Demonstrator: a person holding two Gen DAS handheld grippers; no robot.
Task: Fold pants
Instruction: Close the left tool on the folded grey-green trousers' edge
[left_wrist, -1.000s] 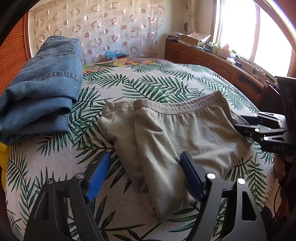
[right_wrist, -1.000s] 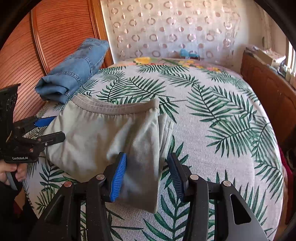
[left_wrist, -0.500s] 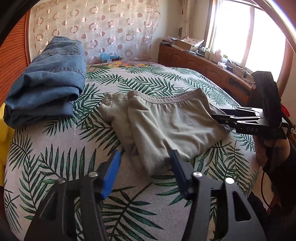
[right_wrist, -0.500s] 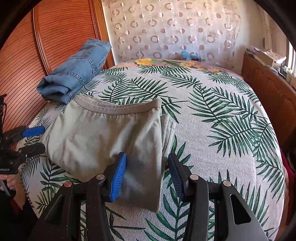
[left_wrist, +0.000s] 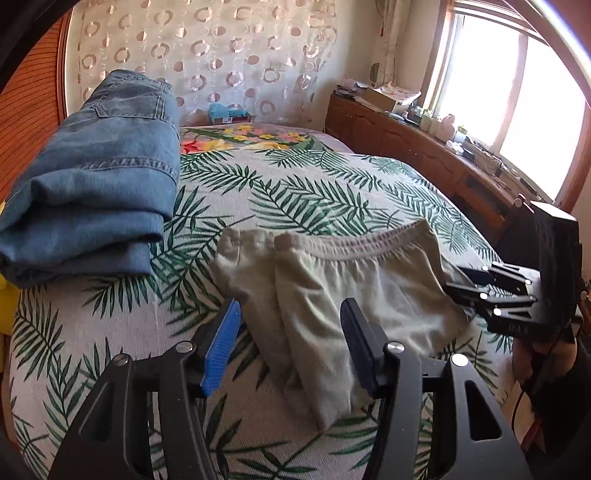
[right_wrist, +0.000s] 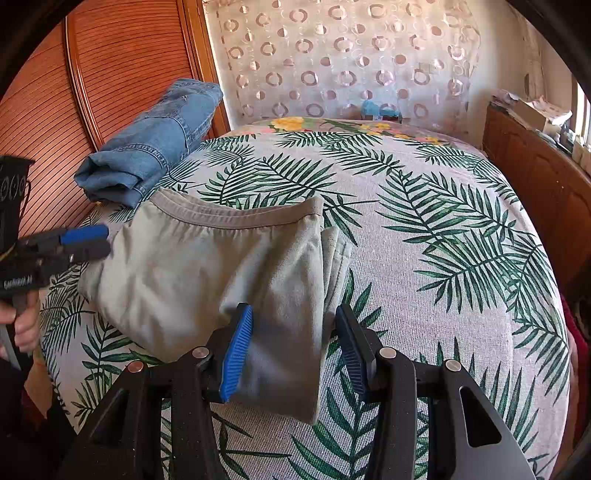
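The folded olive-grey pants (left_wrist: 354, 291) lie on the palm-leaf bedspread (left_wrist: 295, 192), waistband toward the far side. My left gripper (left_wrist: 290, 349) is open, its blue pads straddling the near folded end of the pants. My right gripper (right_wrist: 293, 347) is open over the opposite end of the pants (right_wrist: 207, 273), jaws either side of the cloth corner. The right gripper also shows at the right of the left wrist view (left_wrist: 469, 297), at the pants' edge. The left gripper shows at the left of the right wrist view (right_wrist: 88, 242), beside the pants.
Folded blue jeans (left_wrist: 99, 177) lie at the bed's far left, next to a wooden slatted headboard (right_wrist: 92, 81). A wooden sideboard (left_wrist: 424, 147) with clutter runs under the window at the right. A patterned curtain (right_wrist: 351, 55) hangs behind the bed.
My left gripper has moved back in over the pants' near end after pulling away. The right gripper stays at the other end; the pants have not shifted much.
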